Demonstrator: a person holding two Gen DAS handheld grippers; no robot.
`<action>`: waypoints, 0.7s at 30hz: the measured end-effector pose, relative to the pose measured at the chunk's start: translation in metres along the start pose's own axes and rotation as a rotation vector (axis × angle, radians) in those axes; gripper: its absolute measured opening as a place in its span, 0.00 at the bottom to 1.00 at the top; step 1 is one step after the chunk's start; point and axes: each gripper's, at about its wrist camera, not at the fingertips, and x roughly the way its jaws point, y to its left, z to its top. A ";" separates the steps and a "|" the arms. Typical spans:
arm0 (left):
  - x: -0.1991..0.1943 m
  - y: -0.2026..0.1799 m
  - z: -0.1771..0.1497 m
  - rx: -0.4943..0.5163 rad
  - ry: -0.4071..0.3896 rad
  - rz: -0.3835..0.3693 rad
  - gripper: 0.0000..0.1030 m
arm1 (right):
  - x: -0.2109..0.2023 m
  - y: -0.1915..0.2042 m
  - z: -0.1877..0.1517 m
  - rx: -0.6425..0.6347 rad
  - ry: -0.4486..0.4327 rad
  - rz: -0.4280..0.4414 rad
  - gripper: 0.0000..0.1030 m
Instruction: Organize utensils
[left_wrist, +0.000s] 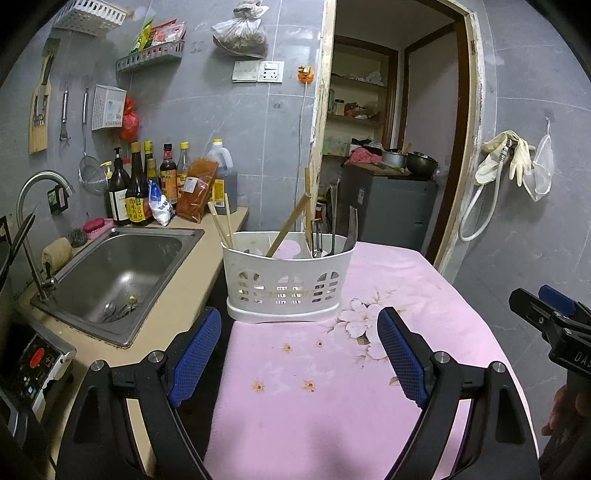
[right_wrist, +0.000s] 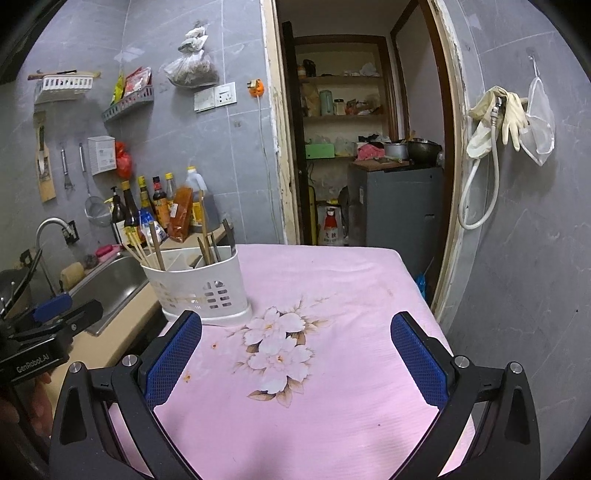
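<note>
On the far left part of the pink flowered table (left_wrist: 424, 295), a white slotted utensil caddy (left_wrist: 288, 284) is standing upright, close to the edge that is running along the sink (left_wrist: 122, 273). Its compartments are holding wooden chopsticks (left_wrist: 221, 225) at the left end, another wooden stick leaning across the middle, and a fork (left_wrist: 352, 225) with other metal pieces at the right end. No loose utensil is lying on the cloth in either view, so the sorting looks largely done, or the remaining pieces are waiting elsewhere, perhaps in the sink basin, where something metallic is glinting. Both sets of tongs are hovering low over the cloth with their blue pads spread wide and nothing between them: the left tongs (left_wrist: 299, 354) are facing the caddy squarely, while the right tongs (right_wrist: 295, 358) are pointing past it toward the flower print. Any regrouping inside the caddy is calling for a grip high on a handle and a straight upward lift, since the leaning stick is crossing its neighbours and could drag them or tip the light caddy.
</note>
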 end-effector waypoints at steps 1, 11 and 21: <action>0.000 0.001 0.000 -0.001 0.000 0.001 0.80 | 0.001 0.000 0.000 -0.001 0.001 0.000 1.00; 0.003 0.002 0.001 -0.002 0.003 -0.004 0.80 | 0.004 -0.001 0.000 0.002 0.009 0.003 1.00; 0.004 0.003 0.001 -0.001 0.001 -0.004 0.80 | 0.005 0.000 0.000 0.002 0.008 0.003 1.00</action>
